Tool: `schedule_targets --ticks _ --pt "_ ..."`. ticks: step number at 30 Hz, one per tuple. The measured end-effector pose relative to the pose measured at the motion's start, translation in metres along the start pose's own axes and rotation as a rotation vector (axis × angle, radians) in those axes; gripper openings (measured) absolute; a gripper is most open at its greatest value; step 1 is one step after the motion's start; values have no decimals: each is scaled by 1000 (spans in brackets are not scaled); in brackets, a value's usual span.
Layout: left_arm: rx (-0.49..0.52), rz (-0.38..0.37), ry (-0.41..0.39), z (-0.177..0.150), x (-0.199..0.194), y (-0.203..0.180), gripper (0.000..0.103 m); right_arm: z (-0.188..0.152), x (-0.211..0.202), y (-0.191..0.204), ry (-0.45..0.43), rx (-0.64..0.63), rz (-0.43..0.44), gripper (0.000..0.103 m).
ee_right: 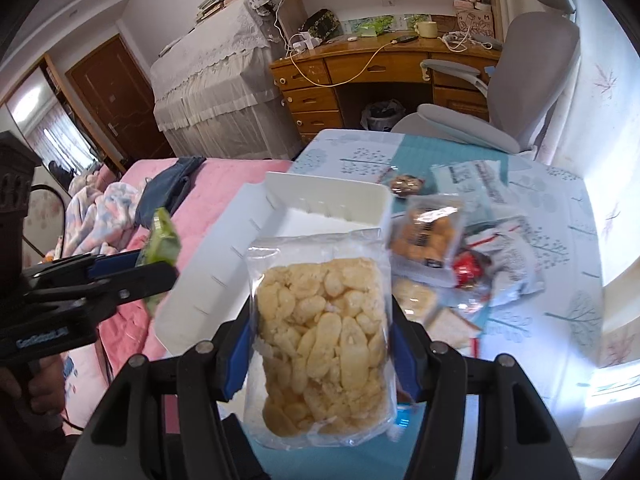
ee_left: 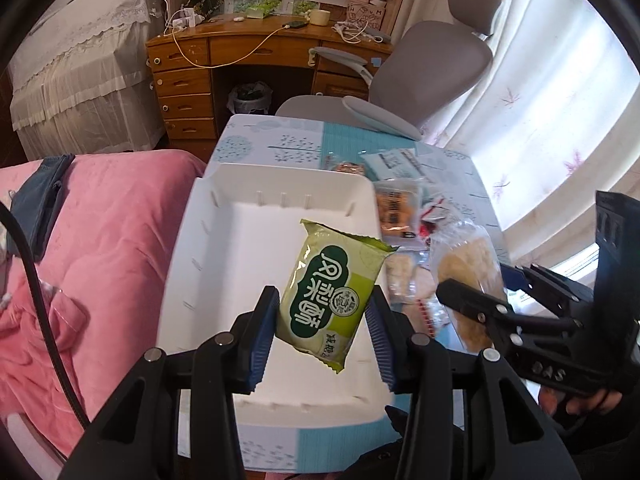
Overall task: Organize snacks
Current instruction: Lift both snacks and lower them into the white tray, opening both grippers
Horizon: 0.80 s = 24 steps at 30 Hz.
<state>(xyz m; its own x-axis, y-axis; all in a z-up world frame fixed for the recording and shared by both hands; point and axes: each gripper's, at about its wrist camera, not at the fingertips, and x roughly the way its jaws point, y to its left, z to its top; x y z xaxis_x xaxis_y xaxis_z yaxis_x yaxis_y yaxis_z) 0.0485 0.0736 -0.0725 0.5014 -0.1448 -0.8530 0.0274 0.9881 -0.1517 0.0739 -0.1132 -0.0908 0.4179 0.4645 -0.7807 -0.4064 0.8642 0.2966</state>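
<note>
The left gripper [ee_left: 324, 320] was clamped on a green snack packet [ee_left: 334, 292], blue pads pressing its two long edges. The packet hung tilted above the white tray [ee_left: 208, 248], off the tray floor. The tray was otherwise bare inside and sat at the near left part of the table [ee_left: 280, 140], its left side just beside the pink bed [ee_left: 112, 240].

The right gripper [ee_right: 320, 344] was clamped on a clear bag of pale puffed crackers [ee_right: 320, 344], pads on the bag's left and right sides. The bag was held upright, lifted clear of the table, over the tray's near right corner as seen from the right wrist view.

The remaining snacks lay in a loose heap on the table to the right of the tray: an orange-brown packet of small pieces [ee_right: 426, 236] just beside the tray wall, a red and white wrapper [ee_right: 480, 268] right of that, a pale blue packet [ee_right: 472, 184] farther off, and a small dark round snack [ee_right: 406, 184] near the tray's far right corner. Several overlapped; their exact contact could not be told.

A grey office chair [ee_left: 432, 68] stood at the table's far end, with a wooden desk [ee_left: 224, 52] beyond it.
</note>
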Motion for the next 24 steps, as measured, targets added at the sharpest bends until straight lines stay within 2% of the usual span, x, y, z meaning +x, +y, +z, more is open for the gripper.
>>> schedule_targets --ticks 8,13,15,17,19,20,22,24 --pt "28 17 47 12 20 48 43 0 33 39 -2 51 17 60" --pt "-5 32 111 9 34 70 44 -2 47 58 14 53 22 60" --pt "-7 40 127 9 38 77 49 -2 50 62 14 56 18 60" --pt "-7 53 122 10 38 81 67 -1 52 62 11 63 17 60" --pt "-3 78 94 12 36 83 78 -1 54 62 11 70 18 61" --pt "-1 89 83 13 36 83 80 0 55 62 15 79 17 65" --pt "3 104 70 16 35 83 80 0 55 61 14 95 -4 84" --pt "11 104 70 17 35 82 80 -1 52 59 1 106 -13 85"
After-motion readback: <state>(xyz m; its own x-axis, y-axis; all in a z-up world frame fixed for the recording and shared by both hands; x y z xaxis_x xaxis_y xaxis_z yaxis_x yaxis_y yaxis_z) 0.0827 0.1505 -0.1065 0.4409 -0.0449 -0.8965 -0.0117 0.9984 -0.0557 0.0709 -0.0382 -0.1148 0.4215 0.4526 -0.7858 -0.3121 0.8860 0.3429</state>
